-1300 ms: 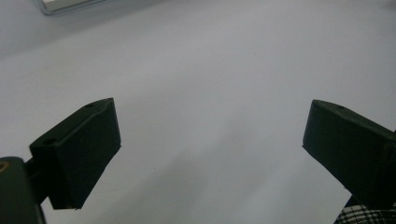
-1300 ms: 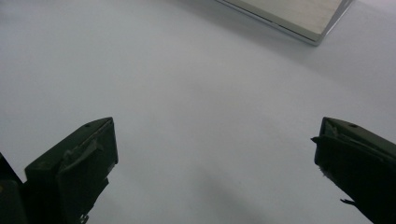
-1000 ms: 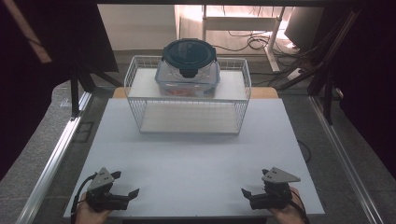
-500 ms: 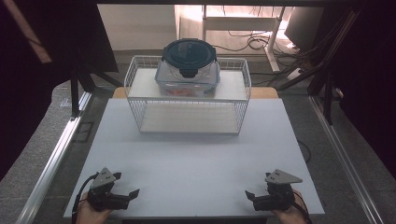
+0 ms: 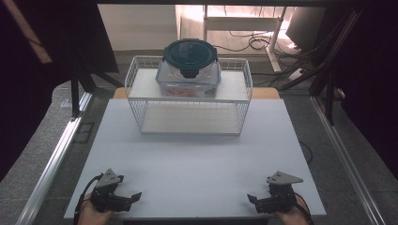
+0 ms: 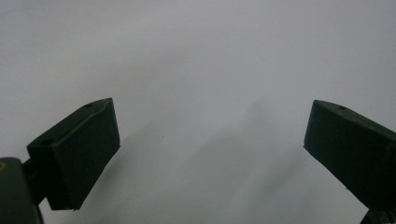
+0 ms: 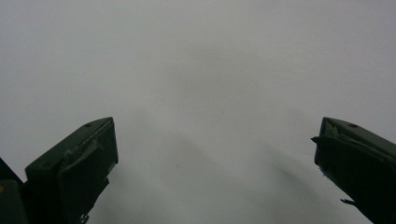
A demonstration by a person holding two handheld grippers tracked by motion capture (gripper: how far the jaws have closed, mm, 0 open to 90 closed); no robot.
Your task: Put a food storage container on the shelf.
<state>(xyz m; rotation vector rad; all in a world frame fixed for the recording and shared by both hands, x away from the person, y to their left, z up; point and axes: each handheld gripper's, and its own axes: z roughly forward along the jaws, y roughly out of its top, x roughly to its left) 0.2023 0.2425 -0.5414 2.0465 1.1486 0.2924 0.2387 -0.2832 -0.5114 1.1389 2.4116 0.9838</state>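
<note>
A clear food container with a dark round lid (image 5: 190, 65) sits on the upper shelf of a white wire rack (image 5: 141, 89) at the far side of the white table (image 5: 197, 159). My left gripper (image 5: 126, 199) rests open at the table's near left corner, held by a hand. At the near right corner my right gripper (image 5: 258, 200) is open too. In the left gripper view the gripper (image 6: 210, 144) has its jaws wide apart over bare white table. The right gripper (image 7: 215, 158) in its own view stands the same way, nothing between the jaws.
The rack's lower shelf (image 5: 190, 119) holds nothing. Metal rails (image 5: 56, 154) run along both sides of the table. Dark curtains, desk legs and cables (image 5: 253, 42) lie beyond the far edge.
The right gripper has drifted slightly toward the near edge; the left gripper holds still. The container and rack have not moved.
</note>
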